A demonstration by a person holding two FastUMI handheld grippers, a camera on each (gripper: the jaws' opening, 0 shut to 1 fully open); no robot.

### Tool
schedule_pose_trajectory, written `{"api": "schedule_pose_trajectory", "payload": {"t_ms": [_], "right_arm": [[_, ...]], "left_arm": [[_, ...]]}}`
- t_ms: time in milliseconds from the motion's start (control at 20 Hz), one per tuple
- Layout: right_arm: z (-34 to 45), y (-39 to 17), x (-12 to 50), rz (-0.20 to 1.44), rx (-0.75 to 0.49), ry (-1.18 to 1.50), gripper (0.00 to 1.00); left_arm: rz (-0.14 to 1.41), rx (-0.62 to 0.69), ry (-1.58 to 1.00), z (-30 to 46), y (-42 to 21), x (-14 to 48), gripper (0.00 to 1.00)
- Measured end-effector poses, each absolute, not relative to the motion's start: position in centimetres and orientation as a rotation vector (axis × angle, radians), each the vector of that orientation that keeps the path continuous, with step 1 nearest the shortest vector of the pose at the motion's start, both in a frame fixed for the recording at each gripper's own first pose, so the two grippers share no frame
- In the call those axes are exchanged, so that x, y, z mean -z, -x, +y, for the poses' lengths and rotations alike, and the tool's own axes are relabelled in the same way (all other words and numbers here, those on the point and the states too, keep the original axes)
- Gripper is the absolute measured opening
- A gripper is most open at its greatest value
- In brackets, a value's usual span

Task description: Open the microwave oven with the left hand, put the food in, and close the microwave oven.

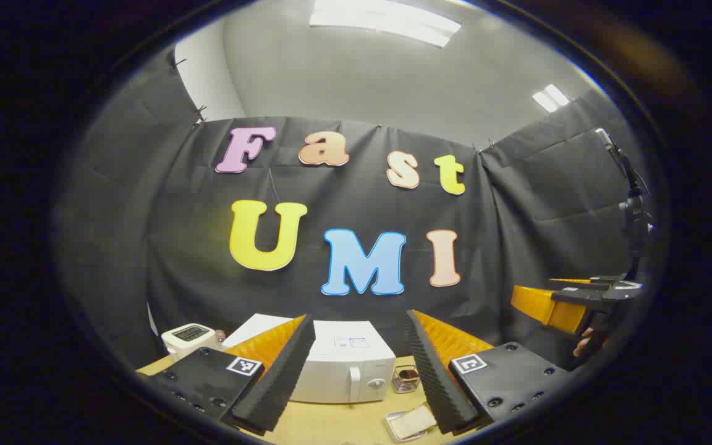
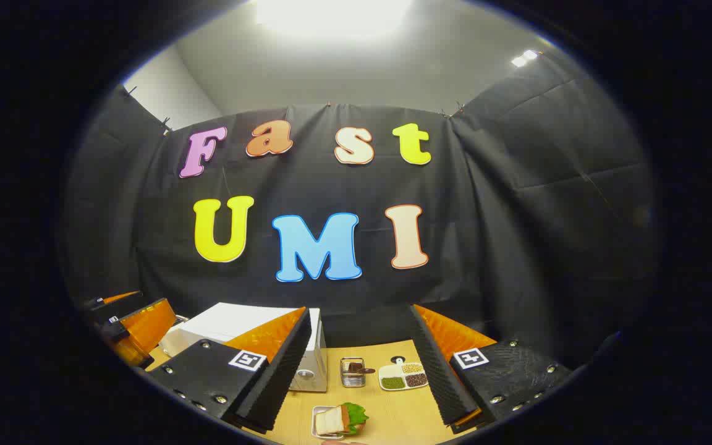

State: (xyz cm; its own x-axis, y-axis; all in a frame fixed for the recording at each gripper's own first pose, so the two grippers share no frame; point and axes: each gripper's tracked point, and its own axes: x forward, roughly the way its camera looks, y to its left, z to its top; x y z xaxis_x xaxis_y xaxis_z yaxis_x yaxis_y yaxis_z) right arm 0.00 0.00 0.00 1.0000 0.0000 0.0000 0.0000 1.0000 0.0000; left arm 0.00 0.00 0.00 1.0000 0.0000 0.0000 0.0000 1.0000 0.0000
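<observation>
A white microwave (image 1: 343, 368) stands on the wooden table (image 1: 331, 423) with its door shut; the vertical handle (image 1: 355, 383) faces me. My left gripper (image 1: 358, 321) hovers open in front of and above it, holding nothing. The food, a sandwich with lettuce (image 2: 339, 419), lies on a small metal tray at the table's front; the same tray (image 1: 410, 423) sits right of the microwave. My right gripper (image 2: 361, 312) is open and empty, above the sandwich. In the left gripper view the right gripper (image 1: 550, 303) hangs at the far right, held by a hand (image 1: 588, 341).
A small white appliance (image 1: 190, 337) stands left of the microwave. A little wire holder (image 2: 351, 372) and a divided plate of grains (image 2: 402, 376) sit right of the microwave (image 2: 226, 321). The left gripper (image 2: 139, 327) shows at the left edge. Black cloth walls close in behind.
</observation>
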Motion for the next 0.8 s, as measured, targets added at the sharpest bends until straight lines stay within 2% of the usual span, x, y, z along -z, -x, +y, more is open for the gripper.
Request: {"api": "schedule_pose_trajectory", "payload": {"t_ms": [300, 800], "right_arm": [[0.8, 2.0, 0.7, 0.003, 0.007, -0.001, 0.94], [-0.2, -0.5, 1.2, -0.002, -0.062, 0.005, 0.94]], "left_arm": [[-0.006, -0.007, 0.017, 1.6, 0.6, -0.4, 0.96], [0.014, -0.046, -0.034, -1.0, -1.8, 1.2, 0.96]]}}
